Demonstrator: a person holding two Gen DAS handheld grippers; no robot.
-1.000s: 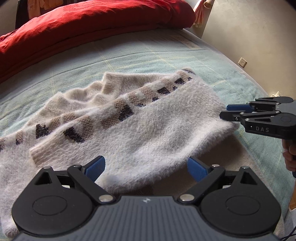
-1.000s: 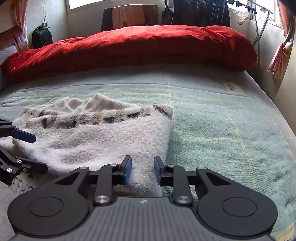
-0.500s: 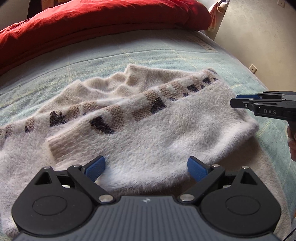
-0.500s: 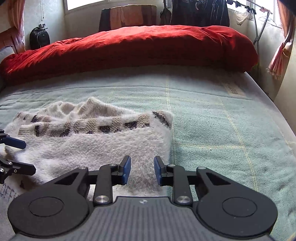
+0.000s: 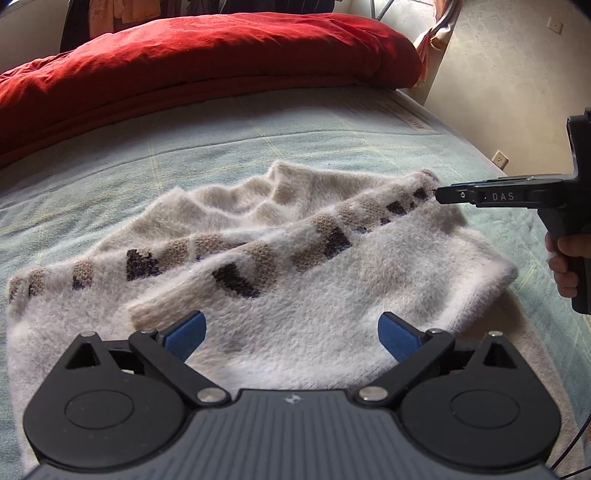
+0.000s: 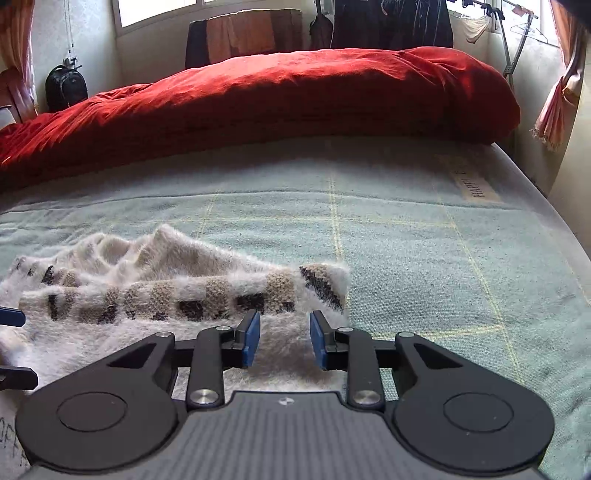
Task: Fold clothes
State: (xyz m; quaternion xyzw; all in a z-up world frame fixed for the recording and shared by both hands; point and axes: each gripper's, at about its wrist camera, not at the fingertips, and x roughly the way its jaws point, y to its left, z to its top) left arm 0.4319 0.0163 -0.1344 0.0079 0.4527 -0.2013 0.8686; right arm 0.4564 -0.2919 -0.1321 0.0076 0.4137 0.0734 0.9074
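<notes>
A fuzzy white sweater (image 5: 295,266) is lying folded over on a pale green blanket (image 5: 258,136) covering the bed, toward the near edge. A band of brown and dark blocks (image 6: 207,299) is running across its upper fold, and a rumpled layer is showing behind that band.

Left gripper (image 5: 291,332): jaws are standing wide apart, blue pads (image 5: 184,332) on either side, hovering low over the near part of the sweater. No fabric is sitting between the pads.

Right gripper (image 6: 284,339): jaws are standing at a narrow gap, blue pads (image 6: 251,338) parted, fuzzy fabric visible in the gap below them. Whether the pads are touching the sweater, I cannot tell. In the left wrist view the right gripper (image 5: 439,194) is appearing edge-on from the right, its tip at the sweater's far right corner, at the end of the patterned band. A person's hand (image 5: 565,262) is gripping its handle.

A bunched red duvet (image 6: 258,103) is lying along the far side of the bed. Beyond it, dark clothes (image 6: 391,22) are hanging near the window, and a black backpack (image 6: 65,86) is sitting at far left.
</notes>
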